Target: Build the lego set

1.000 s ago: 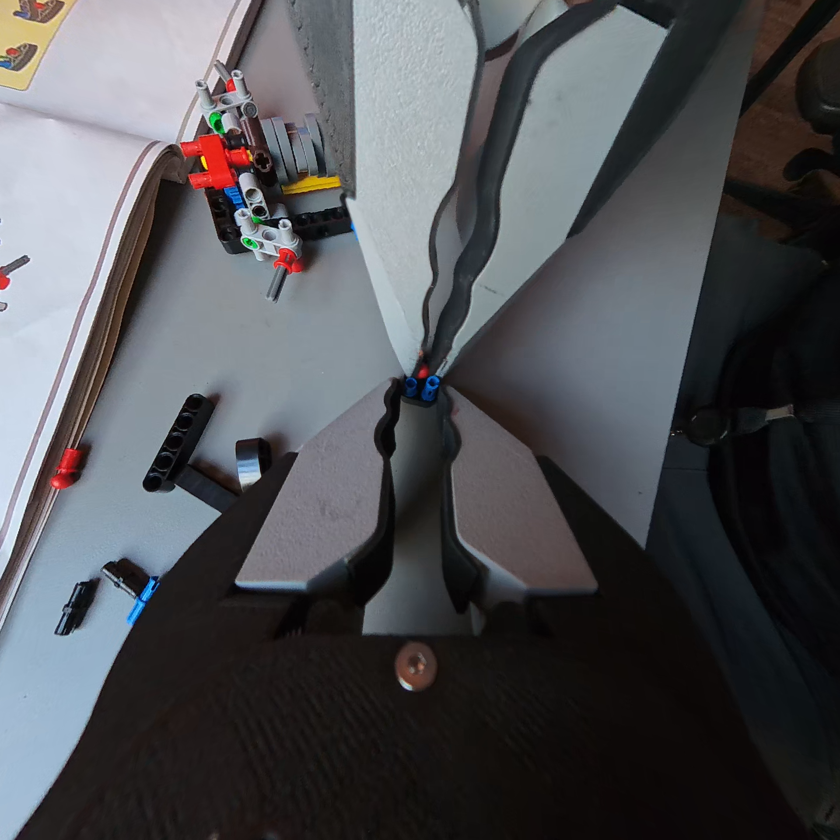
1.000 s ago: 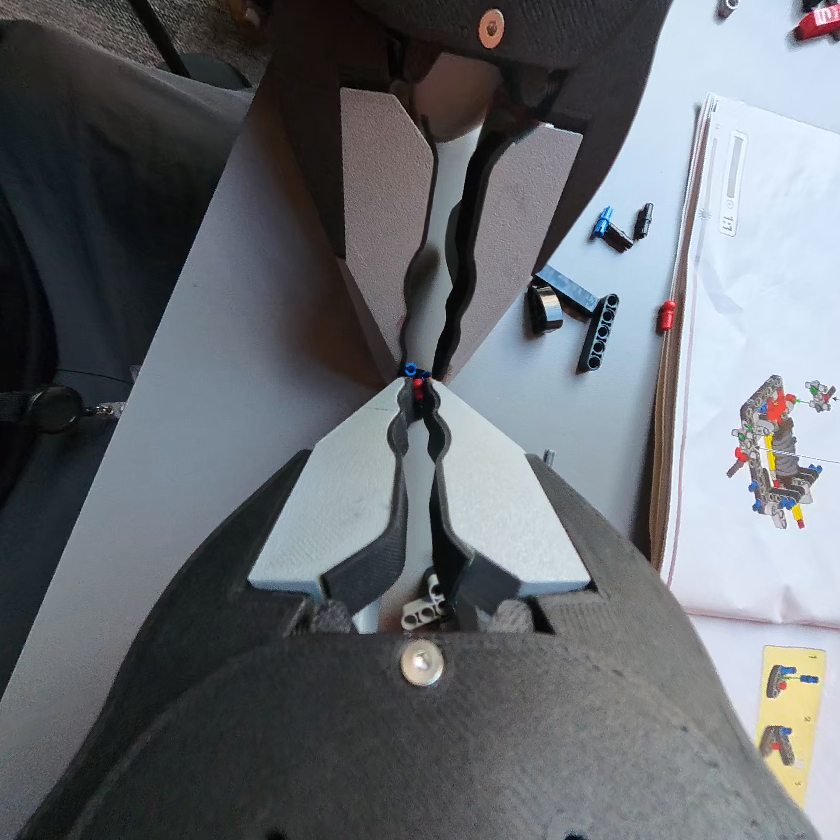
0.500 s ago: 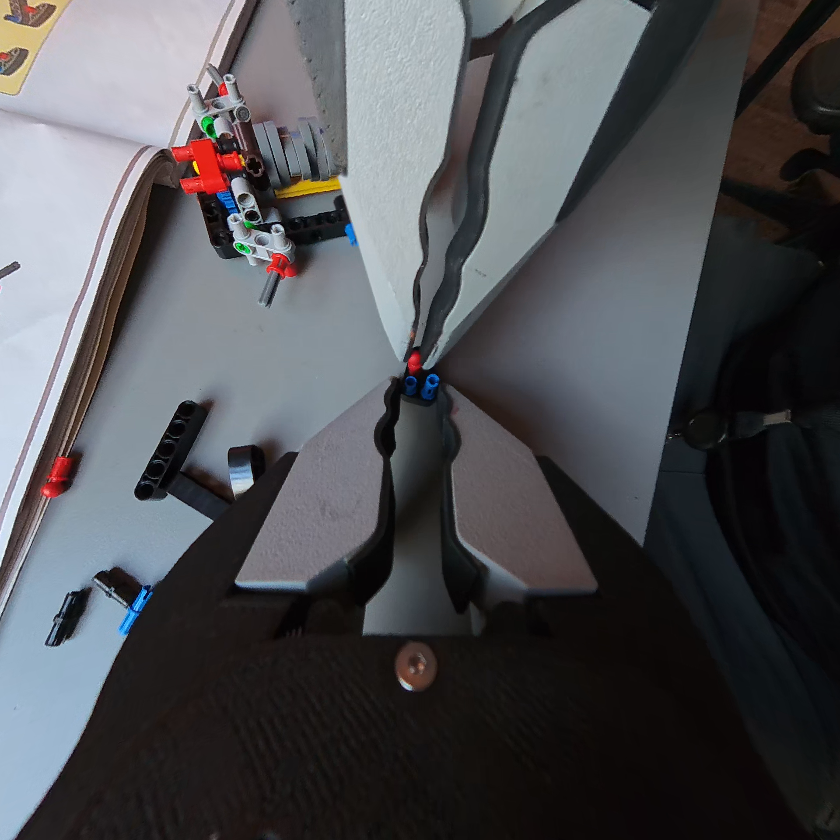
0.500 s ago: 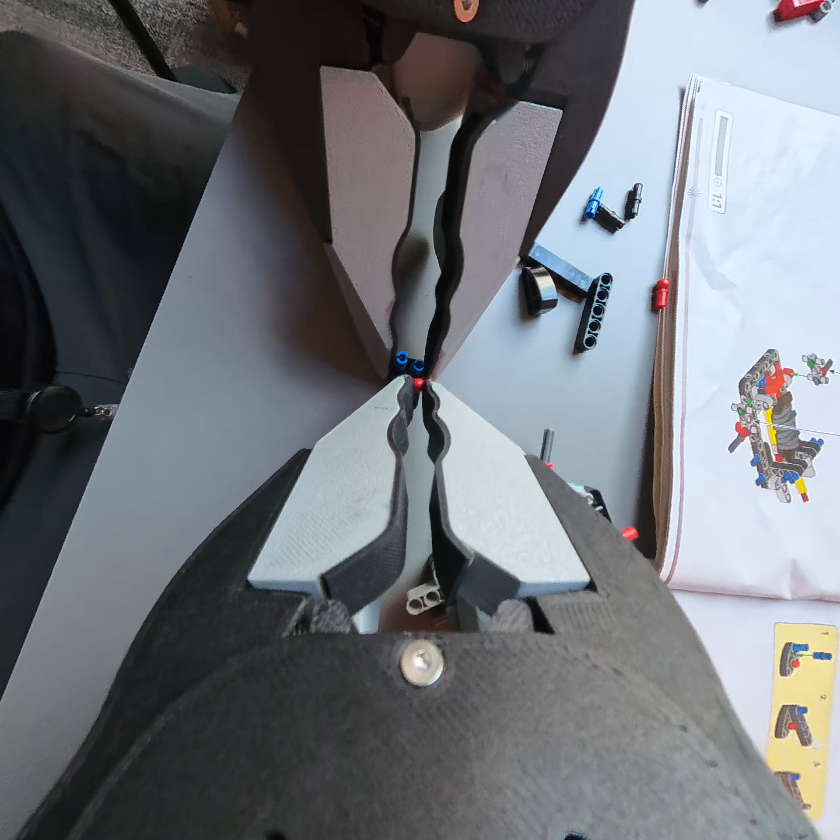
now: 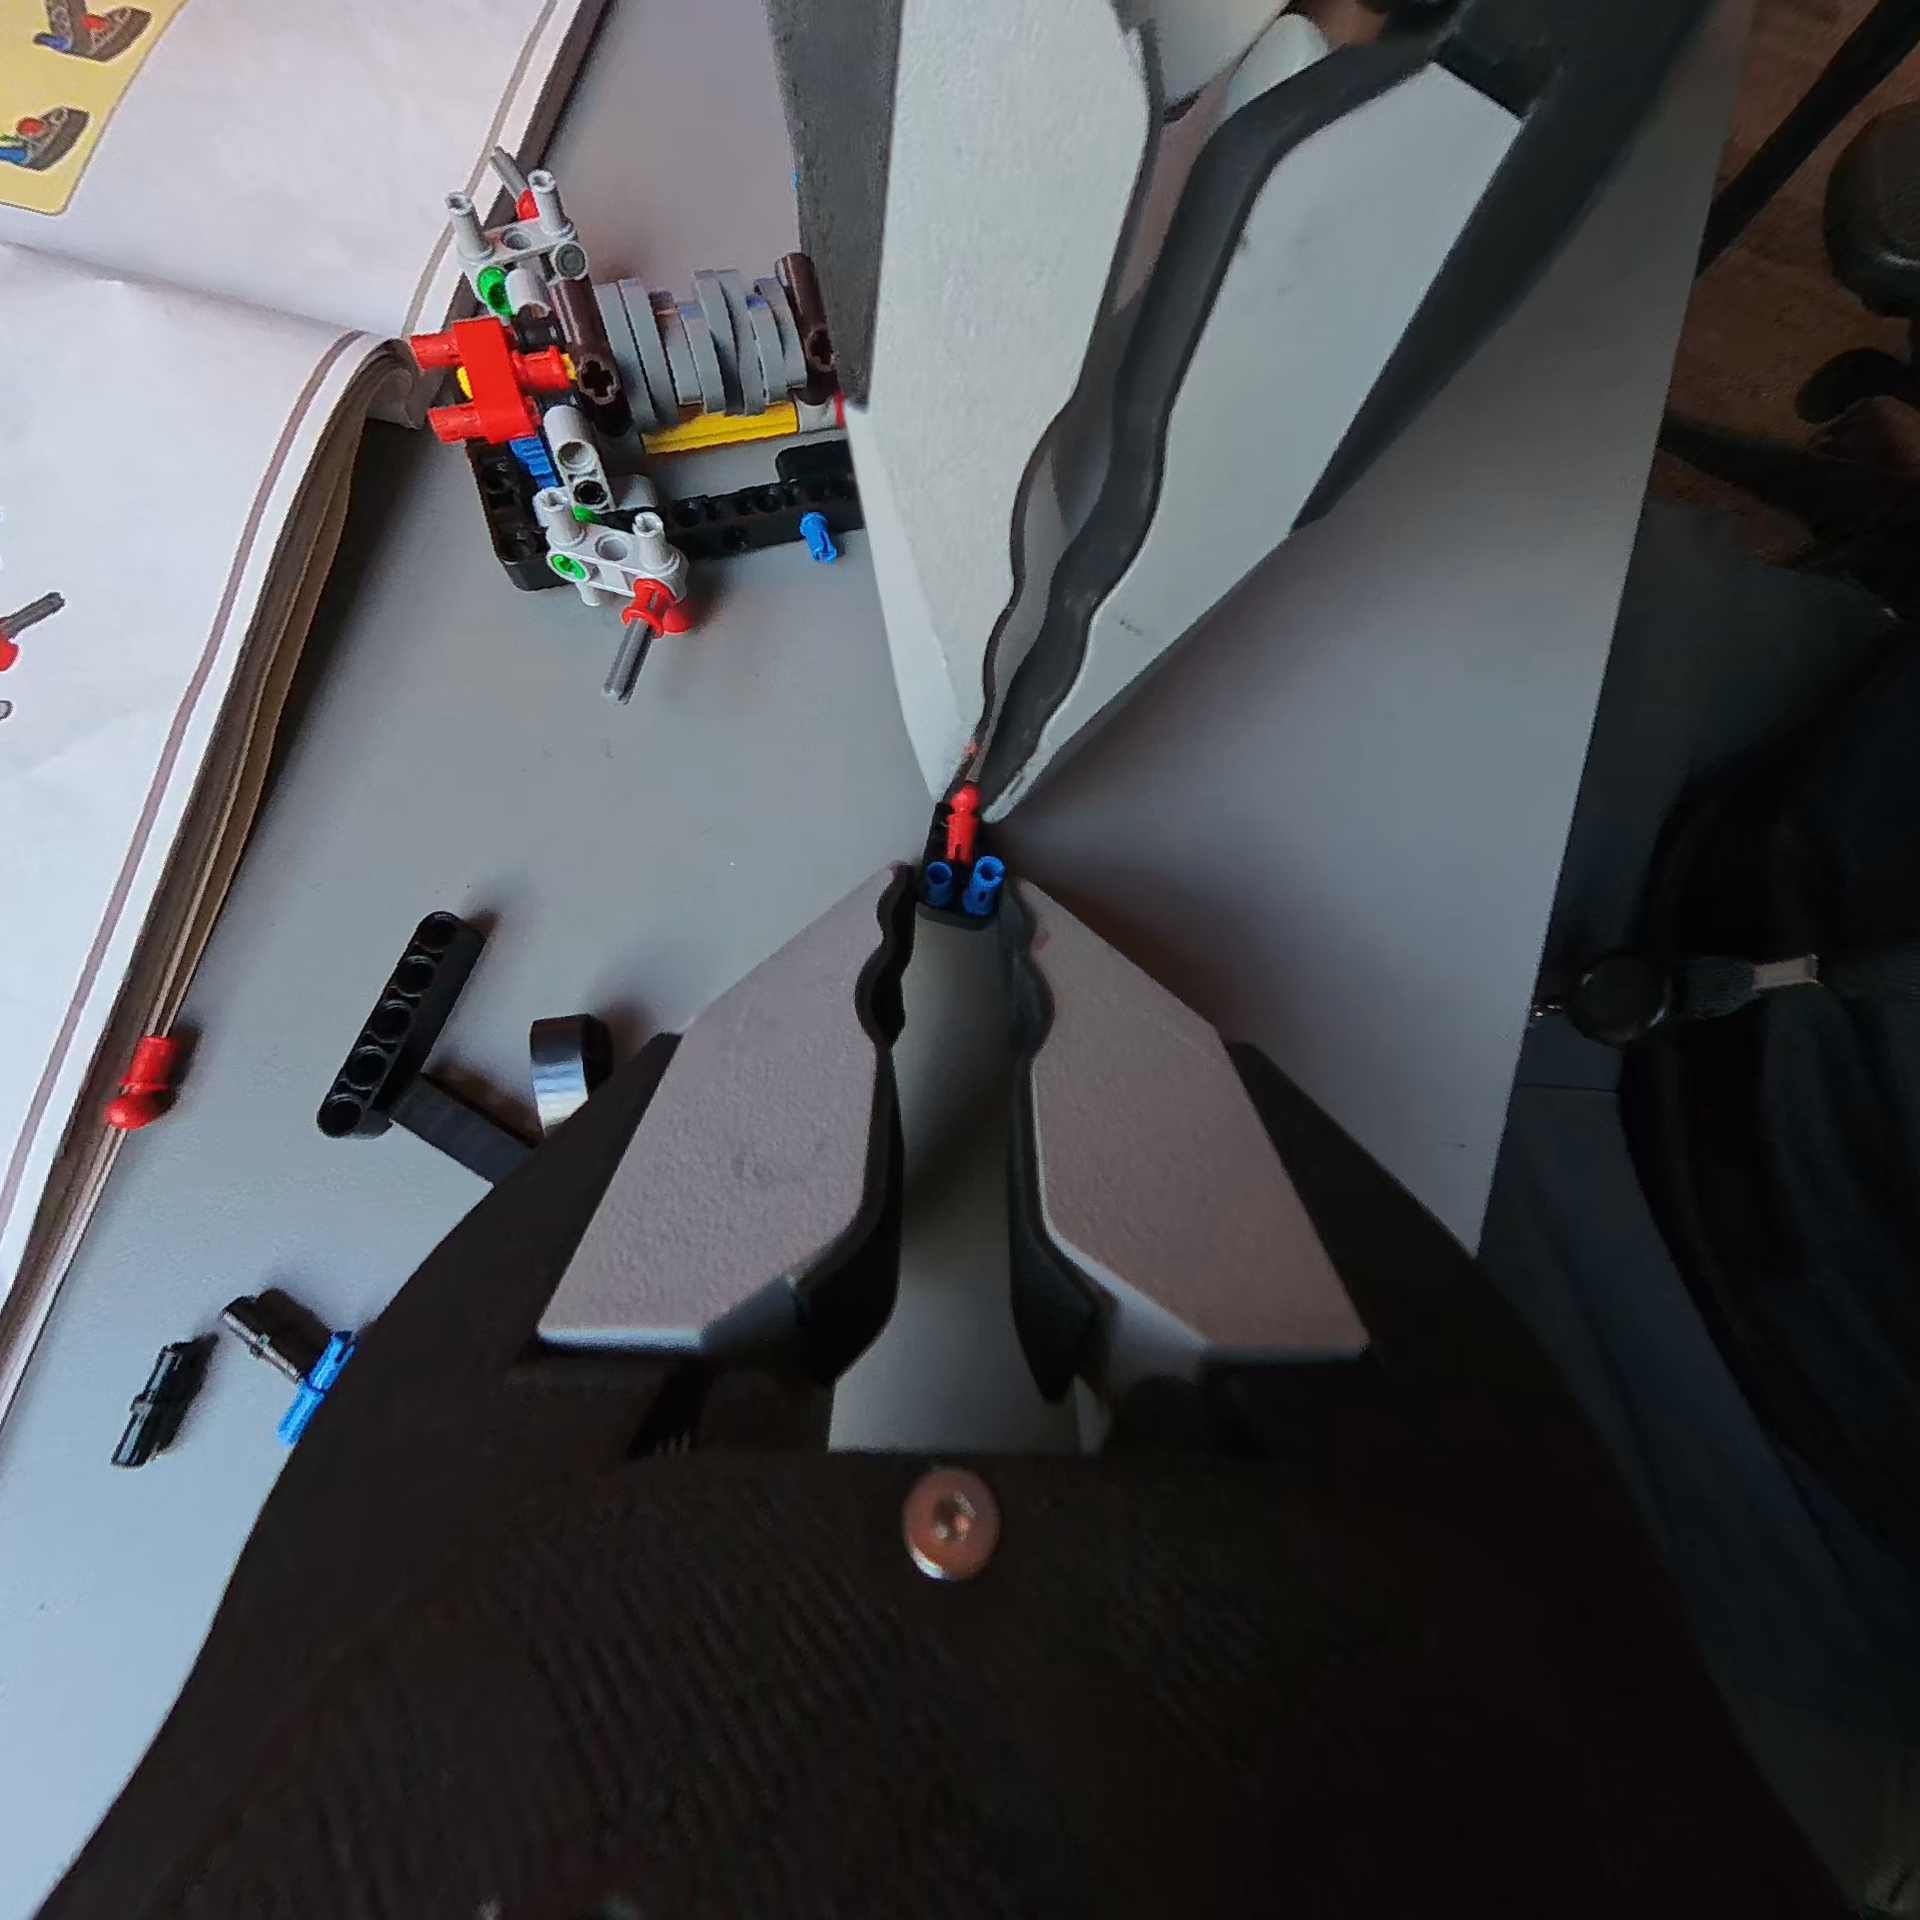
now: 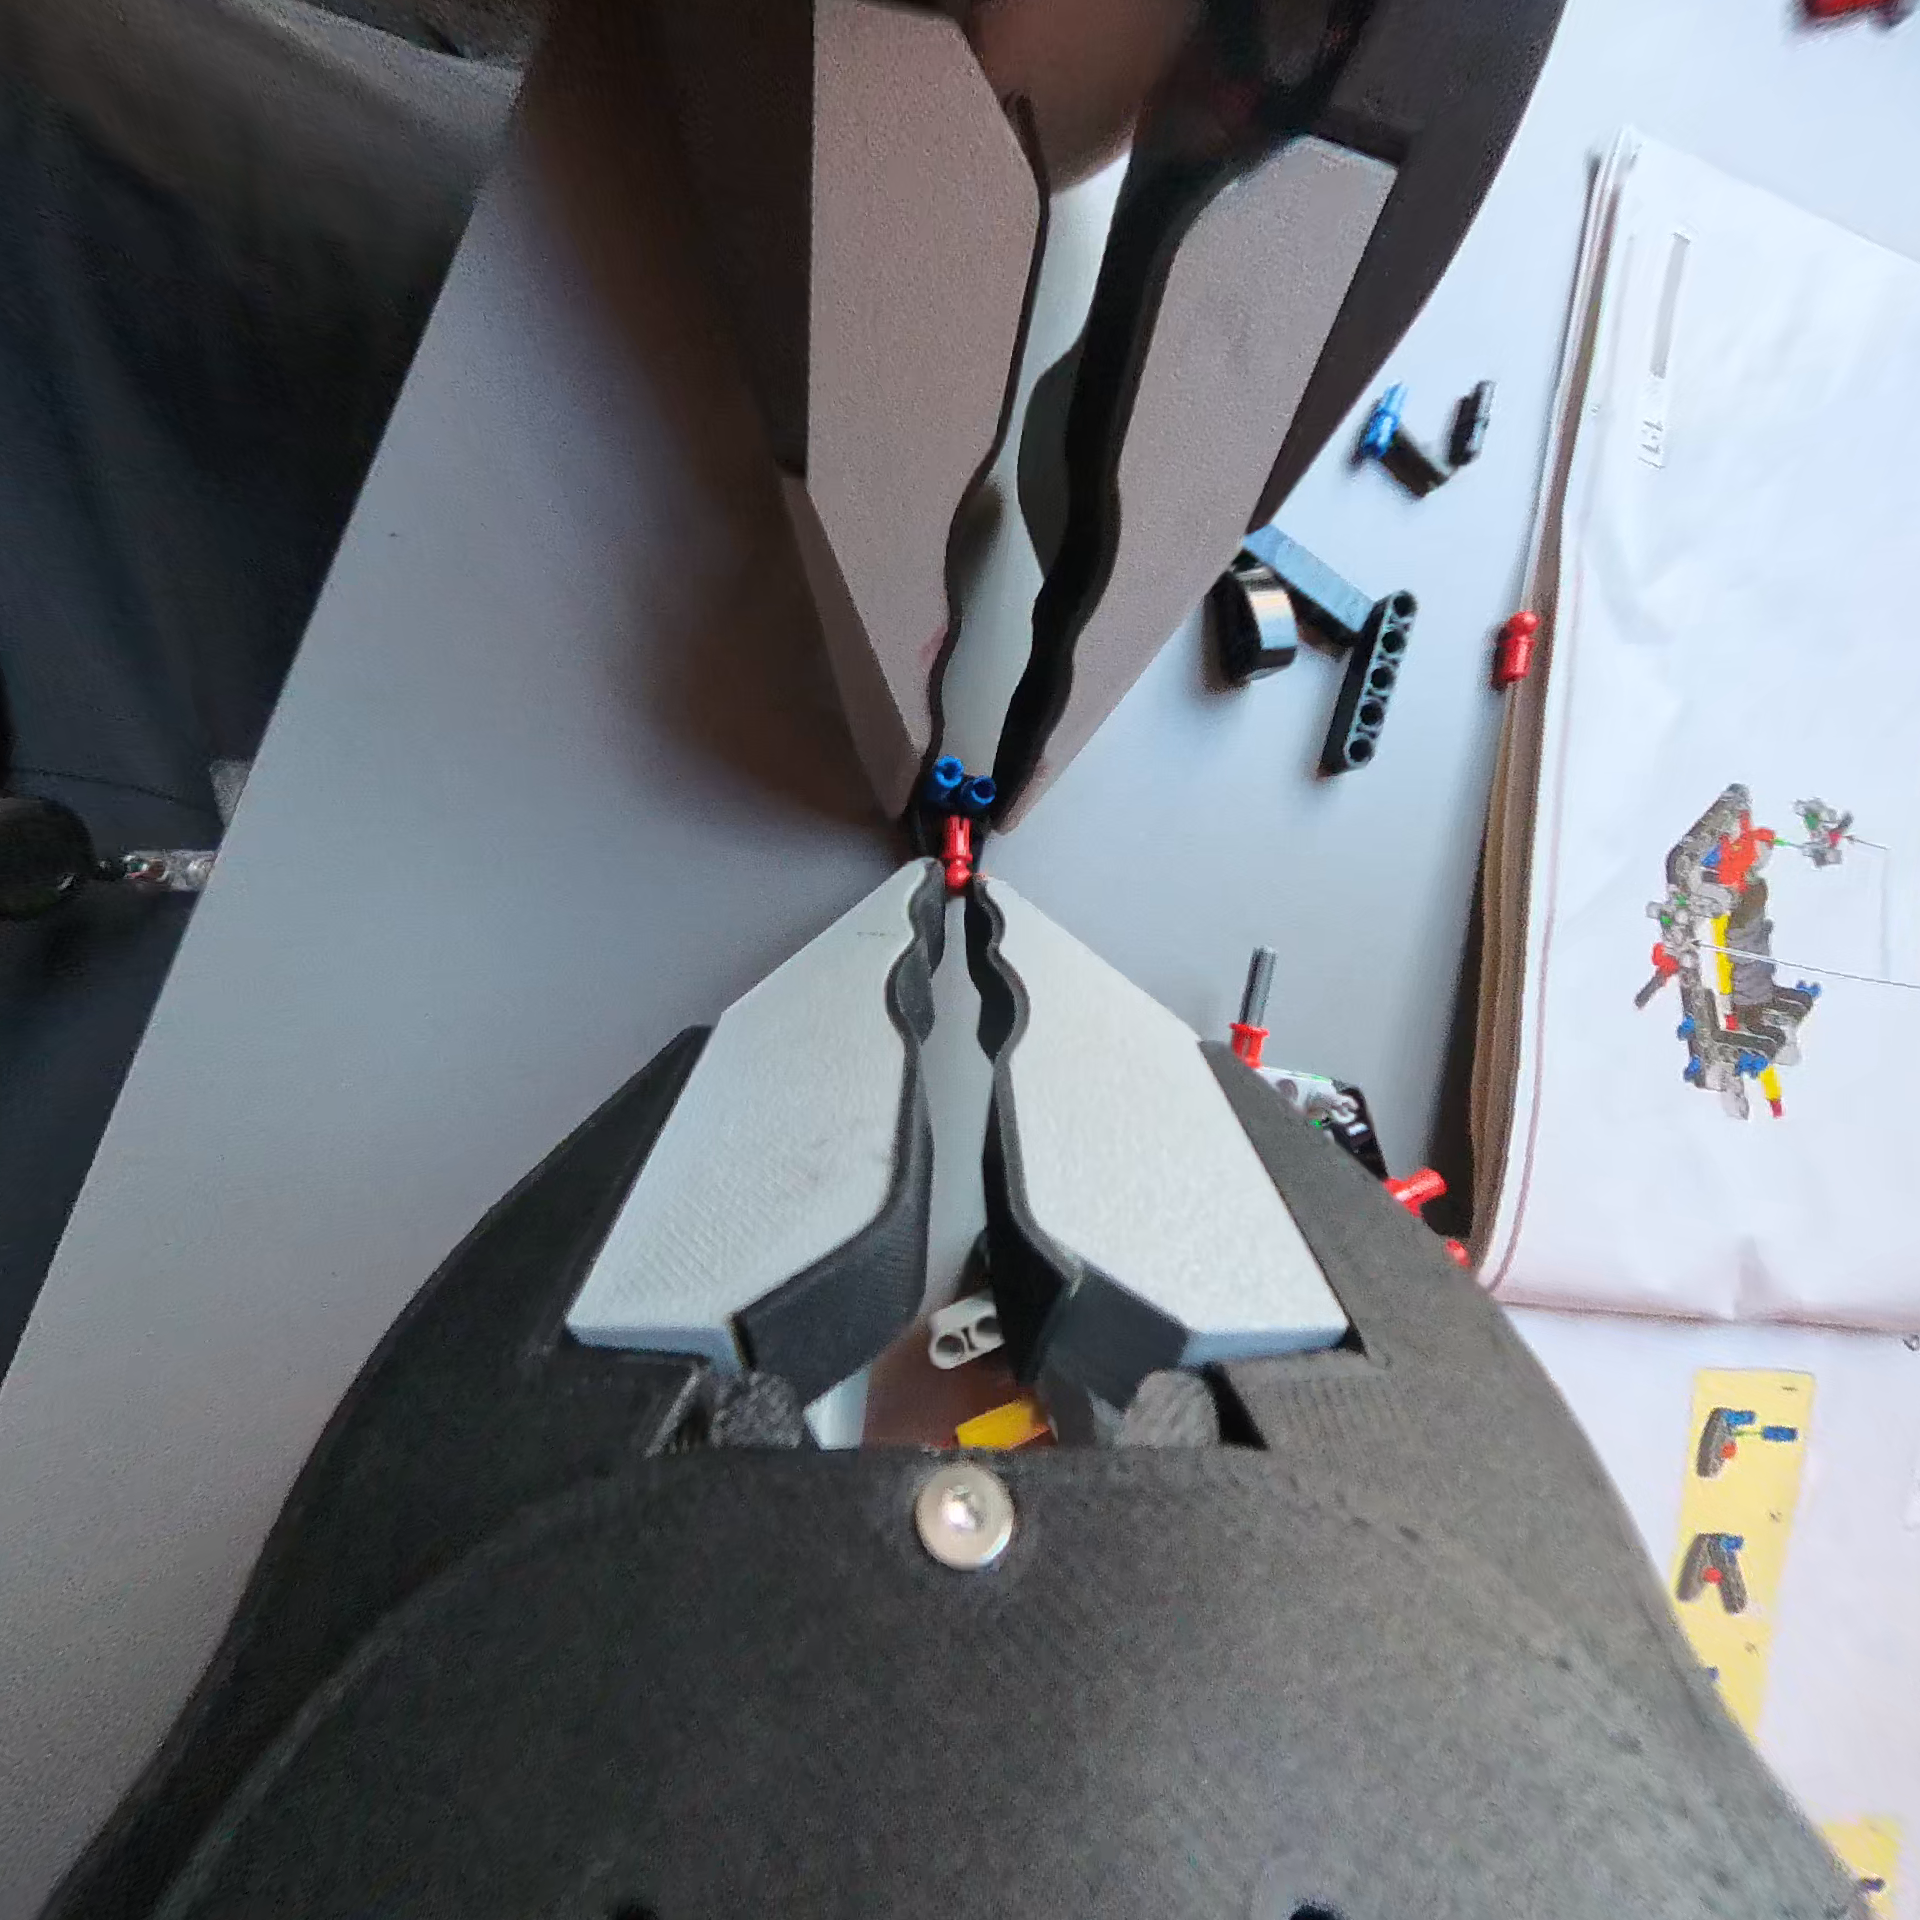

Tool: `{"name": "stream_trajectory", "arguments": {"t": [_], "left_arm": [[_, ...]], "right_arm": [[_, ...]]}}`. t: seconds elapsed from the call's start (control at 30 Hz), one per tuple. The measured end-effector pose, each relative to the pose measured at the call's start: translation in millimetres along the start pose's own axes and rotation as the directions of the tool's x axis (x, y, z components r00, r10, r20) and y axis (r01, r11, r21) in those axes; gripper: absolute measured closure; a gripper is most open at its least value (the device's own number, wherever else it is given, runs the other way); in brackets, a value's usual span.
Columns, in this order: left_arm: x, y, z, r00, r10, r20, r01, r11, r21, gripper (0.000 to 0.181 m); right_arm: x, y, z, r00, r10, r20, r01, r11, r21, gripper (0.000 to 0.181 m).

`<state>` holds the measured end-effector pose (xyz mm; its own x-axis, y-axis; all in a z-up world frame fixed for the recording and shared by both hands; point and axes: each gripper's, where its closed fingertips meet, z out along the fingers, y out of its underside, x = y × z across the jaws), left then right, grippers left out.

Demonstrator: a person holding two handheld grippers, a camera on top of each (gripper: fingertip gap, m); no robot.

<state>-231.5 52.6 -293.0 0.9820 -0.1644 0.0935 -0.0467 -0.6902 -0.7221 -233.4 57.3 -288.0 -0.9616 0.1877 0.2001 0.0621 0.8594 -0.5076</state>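
My left gripper is shut on a small black piece with two blue pins. My right gripper comes in from the top, tip to tip with it, and is shut on a red pin whose other end meets the black piece. In the right wrist view my right gripper holds the red pin below the blue pins in the left gripper. Both are held above the grey table.
The partial build stands by the open instruction booklet. A black beam, a curved black piece, a red pin and small black and blue pins lie loose. The table edge is at the right. Only a small space, under 4 cm, lies between the two pairs of fingers.
The two gripper tips have drawn slightly apart, so more of the red pin shows between them. Both grippers stay shut. The partial build shows more fully.
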Motion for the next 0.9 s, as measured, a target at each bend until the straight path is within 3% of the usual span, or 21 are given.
{"name": "stream_trajectory", "arguments": {"t": [0.27, 0.4, 0.47, 0.6, 0.73, 0.83, 0.9], "left_arm": [[-1, -1, 0, 1.0, -0.003, 0.004, 0.003, 1.0, 0.004, 0.167], [3, -1, 0, 1.0, 0.023, -0.005, -0.023, 1.0, 0.002, 0.168], [0, -2, 0, 0.999, 0.035, 0.042, -0.036, 0.999, 0.006, 0.139], [5, -4, -2, 0.996, 0.07, 0.058, -0.072, 0.997, 0.028, 0.139], [4, -1, -2, 0.996, 0.061, 0.072, -0.062, 0.998, 0.01, 0.139], [5, 0, 2, 0.997, 0.047, 0.052, -0.047, 0.999, -0.009, 0.156], [3, -1, 2, 0.998, 0.024, 0.053, -0.022, 0.999, -0.028, 0.15]], "right_arm": [[2, -5, -9, 0.995, 0.062, 0.08, -0.061, 0.998, -0.019, 0.179], [7, -6, -14, 0.982, 0.175, 0.075, -0.178, 0.984, 0.032, 0.179], [6, -7, -17, 0.968, 0.239, 0.071, -0.246, 0.964, 0.106, 0.179], [5, -6, -21, 0.953, 0.301, 0.035, -0.301, 0.928, 0.218, 0.179], [6, -2, -24, 0.947, 0.321, 0.017, -0.314, 0.914, 0.257, 0.179], [11, 0, -25, 0.954, 0.298, -0.03, -0.28, 0.923, 0.264, 0.179], [10, 0, -25, 0.956, 0.293, -0.031, -0.275, 0.925, 0.261, 0.179]]}}
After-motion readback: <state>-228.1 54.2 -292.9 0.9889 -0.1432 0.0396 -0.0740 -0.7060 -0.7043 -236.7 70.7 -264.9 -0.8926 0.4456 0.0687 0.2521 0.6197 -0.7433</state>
